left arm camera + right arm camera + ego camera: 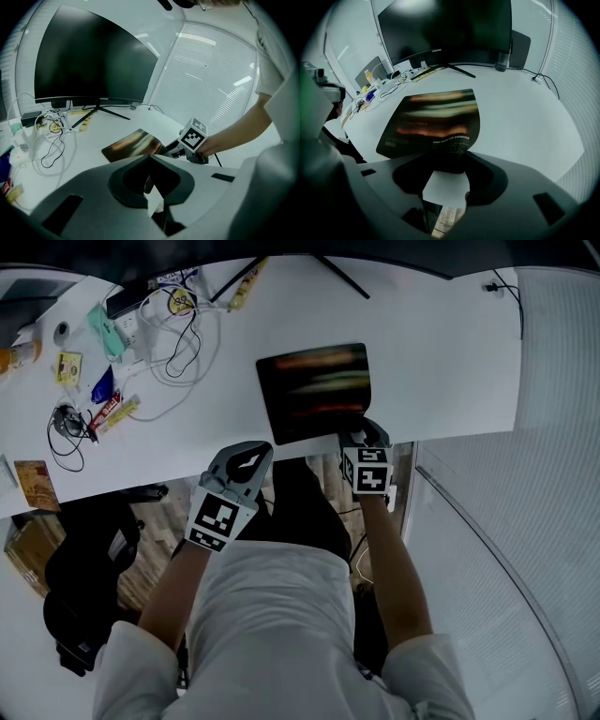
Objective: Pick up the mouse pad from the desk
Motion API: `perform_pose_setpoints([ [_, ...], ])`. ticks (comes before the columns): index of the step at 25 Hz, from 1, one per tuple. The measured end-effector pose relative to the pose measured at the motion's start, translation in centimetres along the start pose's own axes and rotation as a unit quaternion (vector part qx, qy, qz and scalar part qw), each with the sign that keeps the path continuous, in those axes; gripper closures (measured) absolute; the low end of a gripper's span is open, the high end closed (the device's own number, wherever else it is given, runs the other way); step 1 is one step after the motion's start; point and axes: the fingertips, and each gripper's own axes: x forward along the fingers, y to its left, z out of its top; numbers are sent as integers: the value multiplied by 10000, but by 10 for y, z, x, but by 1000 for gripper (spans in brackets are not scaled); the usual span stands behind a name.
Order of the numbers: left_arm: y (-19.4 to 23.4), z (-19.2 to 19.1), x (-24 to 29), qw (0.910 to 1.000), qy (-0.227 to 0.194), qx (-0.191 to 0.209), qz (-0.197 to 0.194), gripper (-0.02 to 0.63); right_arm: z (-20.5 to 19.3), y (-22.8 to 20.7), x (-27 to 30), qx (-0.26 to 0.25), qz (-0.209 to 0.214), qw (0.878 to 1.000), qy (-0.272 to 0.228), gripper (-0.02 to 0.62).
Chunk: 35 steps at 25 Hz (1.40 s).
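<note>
The left gripper hangs at the near edge of the white desk, jaws drawn together on nothing. To its right, the right gripper points steeply down at the near right corner of the mouse pad. Its jaws are part-way apart. Its own view shows the pad's printed near edge at their mouth, with no clamping visible. The pad lies flat on the desk, long axis left to right, right end slightly farther. Only the gripper views show the monitor beyond. The head view catches just its stand.
</note>
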Motion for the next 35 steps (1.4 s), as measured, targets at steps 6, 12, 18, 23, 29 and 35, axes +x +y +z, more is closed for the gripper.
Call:
perform_pose_setpoints([
  [6, -4, 2, -3, 9997, -38, 11, 233, 591, 3, 19, 2, -307, 268, 9991, -107, 503],
  [12, -15, 10, -11, 9987, -88, 56, 502, 591, 9, 26, -6, 47, 938, 9950, -341, 545],
  [18, -23, 22, -17, 9965, -213, 50, 811, 591, 26, 33, -28, -74, 1626, 9852, -544, 545],
  [23, -30, 24, -27, 9934, -341, -75, 1096, 591, 41, 38, -51, -132, 2057, 9756, -755, 545],
  [29, -28, 25, -48, 9880, -592, -291, 1393, 591, 61, 36, -73, -179, 2229, 9699, -966, 546],
  [35, -16, 36, -82, 9804, -917, -366, 1703, 591, 87, 33, -98, -145, 2287, 9647, -1294, 545],
])
